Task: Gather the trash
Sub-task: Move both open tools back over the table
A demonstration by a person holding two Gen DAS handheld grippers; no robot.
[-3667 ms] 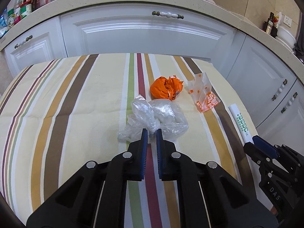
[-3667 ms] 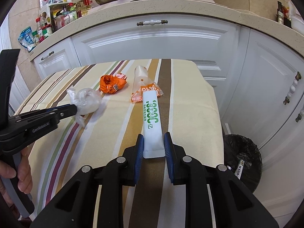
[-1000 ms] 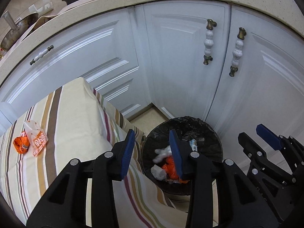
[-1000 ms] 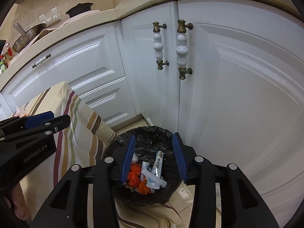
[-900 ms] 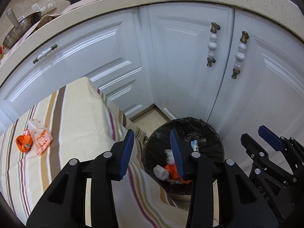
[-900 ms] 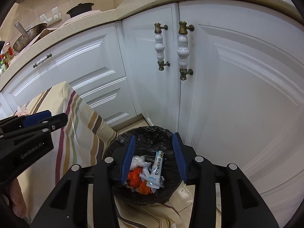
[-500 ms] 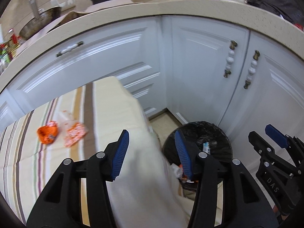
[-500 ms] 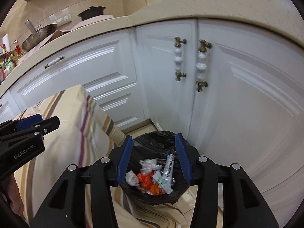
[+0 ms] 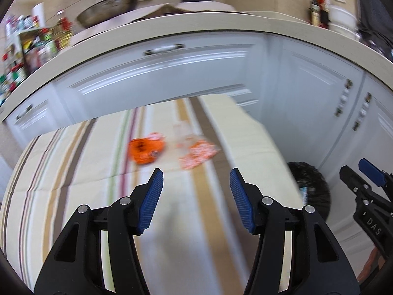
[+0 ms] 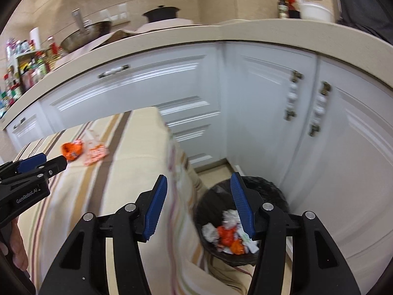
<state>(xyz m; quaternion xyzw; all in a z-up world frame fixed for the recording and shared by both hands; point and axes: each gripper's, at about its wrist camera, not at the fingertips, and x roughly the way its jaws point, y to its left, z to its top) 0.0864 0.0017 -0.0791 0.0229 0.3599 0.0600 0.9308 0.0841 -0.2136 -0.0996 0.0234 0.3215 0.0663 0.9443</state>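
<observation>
Two pieces of trash are left on the striped tablecloth (image 9: 73, 172): a crumpled orange wrapper (image 9: 145, 150) and, just beside it on its right, a clear snack bag with orange print (image 9: 196, 153). Both lie ahead of the left gripper (image 9: 195, 198), the wrapper off its left fingertip and the bag nearly in line with the gap. Its jaws are opening, with nothing between them but cloth far below.

The right gripper (image 10: 199, 202) also holds nothing and its jaws are opening. It hangs over the table's edge, and its right finger overlaps the black-lined trash bin (image 10: 267, 186) on the floor by the white cabinets (image 10: 270, 113). The bin holds white crumpled plastic, orange scraps and a tube.

By my reading, a drop-off is done and the step in hand is going for the last two items. The next move calls for carrying both grippers forward and down to the cloth, one per item, jaws straddling each piece; the thin bag will likely need a low pinch at a raised fold.
</observation>
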